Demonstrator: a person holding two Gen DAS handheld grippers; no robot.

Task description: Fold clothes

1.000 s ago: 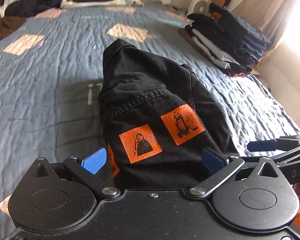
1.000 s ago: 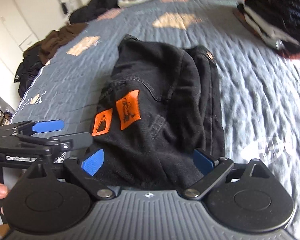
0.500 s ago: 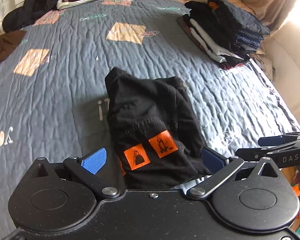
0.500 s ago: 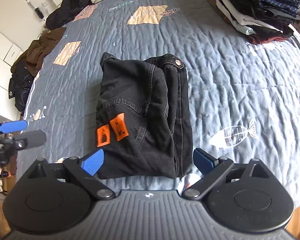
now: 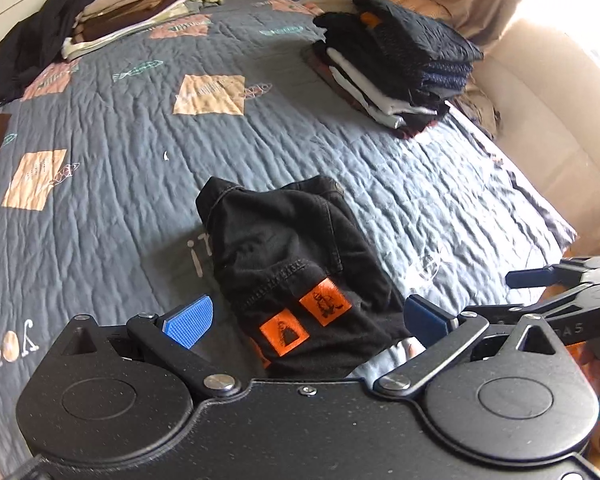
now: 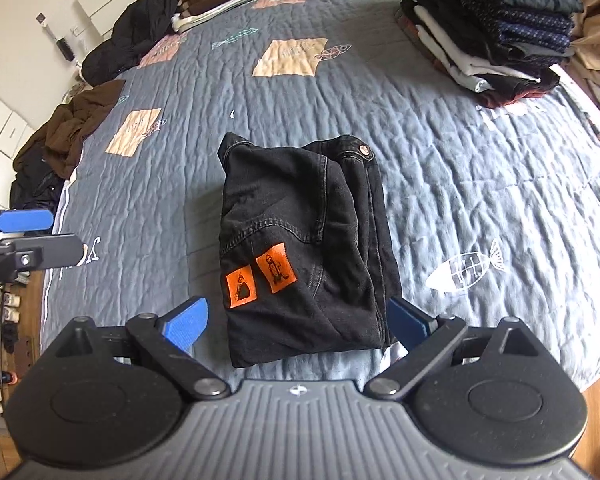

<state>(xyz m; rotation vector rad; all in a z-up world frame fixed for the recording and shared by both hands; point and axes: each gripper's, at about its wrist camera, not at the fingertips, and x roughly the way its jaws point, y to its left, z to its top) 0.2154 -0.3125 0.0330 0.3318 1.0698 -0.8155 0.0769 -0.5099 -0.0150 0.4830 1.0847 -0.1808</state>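
Jeans [image 5: 296, 256] lie folded on the quilt [image 5: 120, 152] ahead of the left gripper [image 5: 306, 316], its jaws wide and empty. Right wrist view: right gripper [image 6: 296, 316] likewise spread wide, holding nothing, above the jeans' near edge.

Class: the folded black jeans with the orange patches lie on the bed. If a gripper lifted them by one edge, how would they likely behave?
The black jeans would probably droop and unfold: several loose denim layers show along their right side. They look fairly heavy for their size, being a thick bundle. Pushed across the wrinkled quilt, they would likely drag and bunch rather than slide.
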